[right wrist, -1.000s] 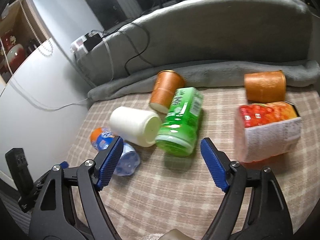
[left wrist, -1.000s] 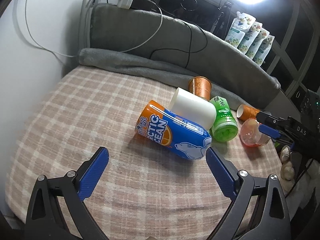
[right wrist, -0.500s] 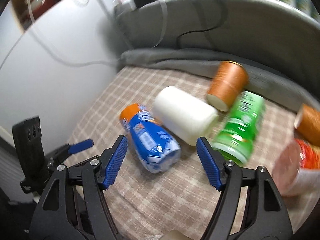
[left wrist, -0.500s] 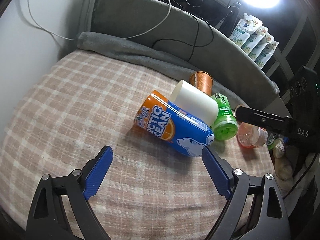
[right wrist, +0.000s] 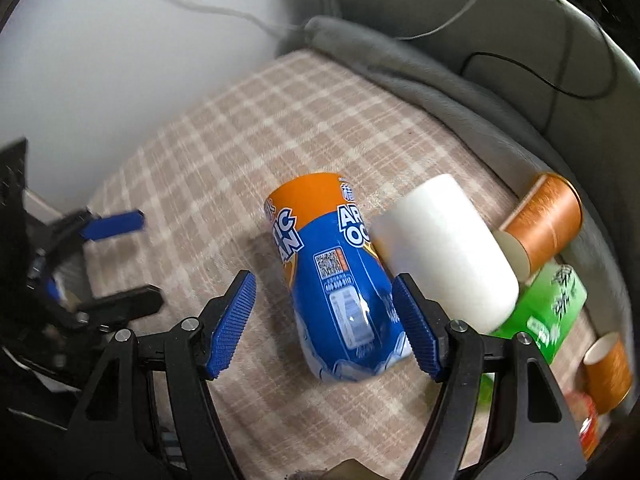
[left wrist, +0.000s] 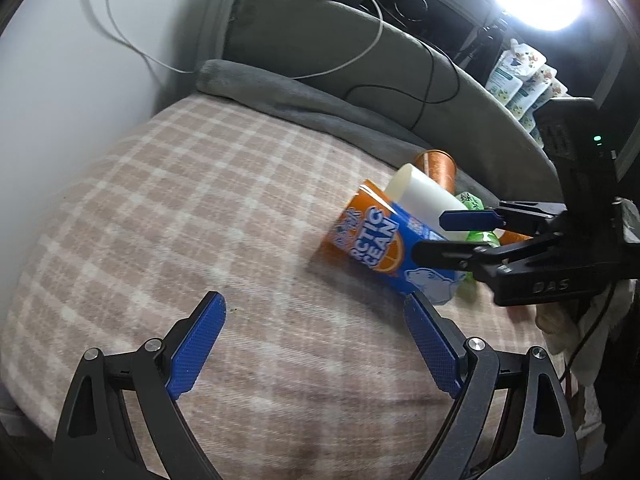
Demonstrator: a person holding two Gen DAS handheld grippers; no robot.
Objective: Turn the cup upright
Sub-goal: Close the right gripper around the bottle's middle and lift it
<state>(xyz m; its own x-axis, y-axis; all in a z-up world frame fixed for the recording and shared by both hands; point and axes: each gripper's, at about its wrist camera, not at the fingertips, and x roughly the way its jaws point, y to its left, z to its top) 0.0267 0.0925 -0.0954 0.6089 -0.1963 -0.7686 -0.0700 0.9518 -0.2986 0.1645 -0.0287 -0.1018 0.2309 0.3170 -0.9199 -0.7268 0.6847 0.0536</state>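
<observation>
On the plaid-covered bed (right wrist: 224, 152), the blue-and-orange cup (right wrist: 332, 280) lay on its side, touching the white cup (right wrist: 444, 256). My right gripper (right wrist: 324, 320) had its jaws spread around its lower end; I judged a centred, square pinch best. The left gripper (left wrist: 312, 344) hung spread, well short.

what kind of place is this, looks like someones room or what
Probably a home room, a bedroom or living room, not a lab. The cups lie on a soft plaid blanket edged by a grey upholstered backrest, with charger cables draped over it and snack pouches on a shelf behind.
</observation>
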